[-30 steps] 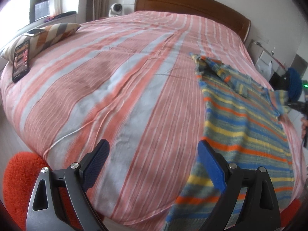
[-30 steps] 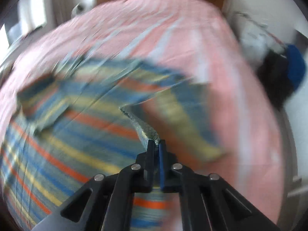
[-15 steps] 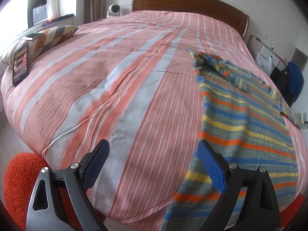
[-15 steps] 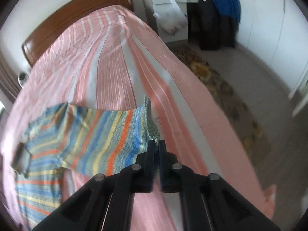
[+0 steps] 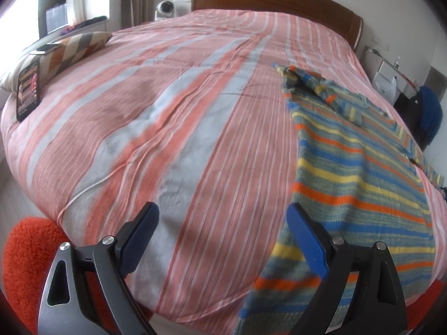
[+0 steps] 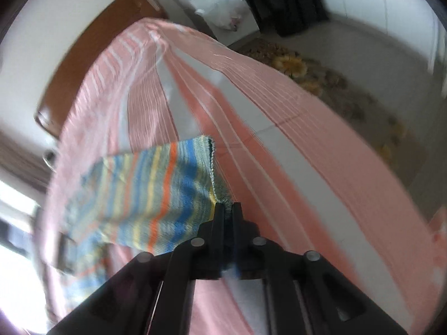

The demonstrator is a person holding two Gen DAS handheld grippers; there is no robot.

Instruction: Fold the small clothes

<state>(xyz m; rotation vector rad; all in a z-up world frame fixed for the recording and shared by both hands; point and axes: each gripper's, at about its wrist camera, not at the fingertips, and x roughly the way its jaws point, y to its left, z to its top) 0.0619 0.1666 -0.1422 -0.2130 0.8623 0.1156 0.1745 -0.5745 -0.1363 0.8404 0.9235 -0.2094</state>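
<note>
L wrist view: left tongs (image 5: 222, 237) gape wide, empty, over the bed (image 5: 173, 128); striped sweater (image 5: 354, 173) lies flat to their right, long axis running toward the headboard (image 5: 279, 2).

R wrist view – blurry: right tongs (image 6: 228, 209) just starting to part, sleeve cuff (image 6: 220, 192) probably still nipped between them – nearer hand.

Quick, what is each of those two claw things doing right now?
Left gripper: open, nothing between its fingers.
Right gripper: opening, the striped sweater cuff still between its fingers.
</note>
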